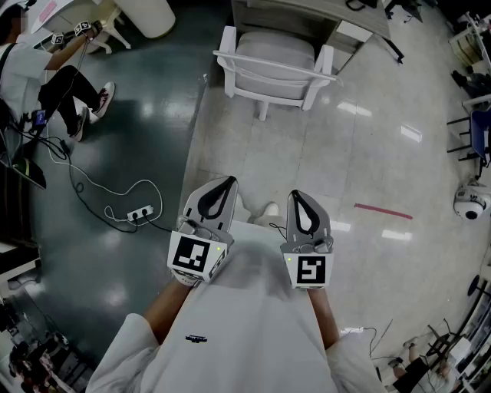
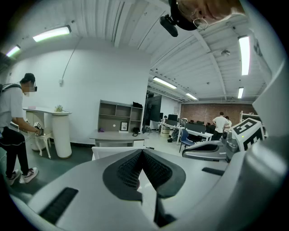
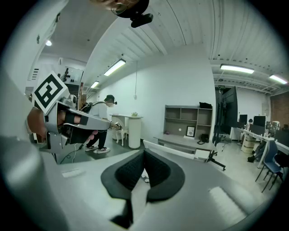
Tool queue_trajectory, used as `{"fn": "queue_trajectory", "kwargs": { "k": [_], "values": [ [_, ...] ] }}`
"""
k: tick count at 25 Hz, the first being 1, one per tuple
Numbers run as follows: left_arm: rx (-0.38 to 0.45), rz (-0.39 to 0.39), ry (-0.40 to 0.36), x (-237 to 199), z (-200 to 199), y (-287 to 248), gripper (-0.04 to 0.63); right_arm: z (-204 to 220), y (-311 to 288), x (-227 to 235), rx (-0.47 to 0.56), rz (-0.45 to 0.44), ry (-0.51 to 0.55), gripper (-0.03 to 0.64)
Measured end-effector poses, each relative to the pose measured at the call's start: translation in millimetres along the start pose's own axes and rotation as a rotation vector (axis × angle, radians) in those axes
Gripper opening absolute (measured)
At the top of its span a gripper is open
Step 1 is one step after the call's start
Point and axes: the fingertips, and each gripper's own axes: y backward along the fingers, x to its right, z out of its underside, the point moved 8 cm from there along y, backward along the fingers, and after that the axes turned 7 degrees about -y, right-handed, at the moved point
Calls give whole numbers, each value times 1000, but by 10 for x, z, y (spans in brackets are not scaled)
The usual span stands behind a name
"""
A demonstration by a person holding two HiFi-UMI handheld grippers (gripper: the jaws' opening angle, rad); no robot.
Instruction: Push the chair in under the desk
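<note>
In the head view, the white chair (image 1: 275, 67) stands at upper centre on the pale floor (image 1: 360, 153), close against the near edge of the desk (image 1: 307, 14), whose grey tabletop runs along the top of the frame. The chair's back faces down the frame, toward the grippers.

Both grippers sit side by side at lower centre, well apart from the chair. The left gripper (image 1: 227, 181) is clenched with nothing between its jaws; its own view shows the black pads (image 2: 131, 169) meeting at the tip (no gap at all there). The right gripper (image 1: 297, 193) is likewise clenched and empty, with its pads (image 3: 159, 170) pressed together. Each has its marker cube toward the bottom of the frame, over the person's white shirt (image 1: 245, 322).

Past the left gripper's tip, that gripper's view shows the chair's white back (image 2: 110, 151) with the desk (image 2: 115, 136) behind it.

At the left of the head view, a power strip (image 1: 140, 213) lies on the dark floor with a cable trailing from it. Another person (image 1: 46, 80) is at the upper left. A red strip (image 1: 383, 211) marks the floor at the right.
</note>
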Motion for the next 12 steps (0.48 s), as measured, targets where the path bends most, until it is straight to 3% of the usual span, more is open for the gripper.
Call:
{"fn": "queue_trajectory", "kwargs": {
  "k": [6,12],
  "values": [
    [2,23,-7,-183,-5,80,8,-139,-146,-160,25,-4,39,12],
    [-2,34,10,-414,74,124,8,-145,-346,-257,41,50,4,12]
  ]
}}
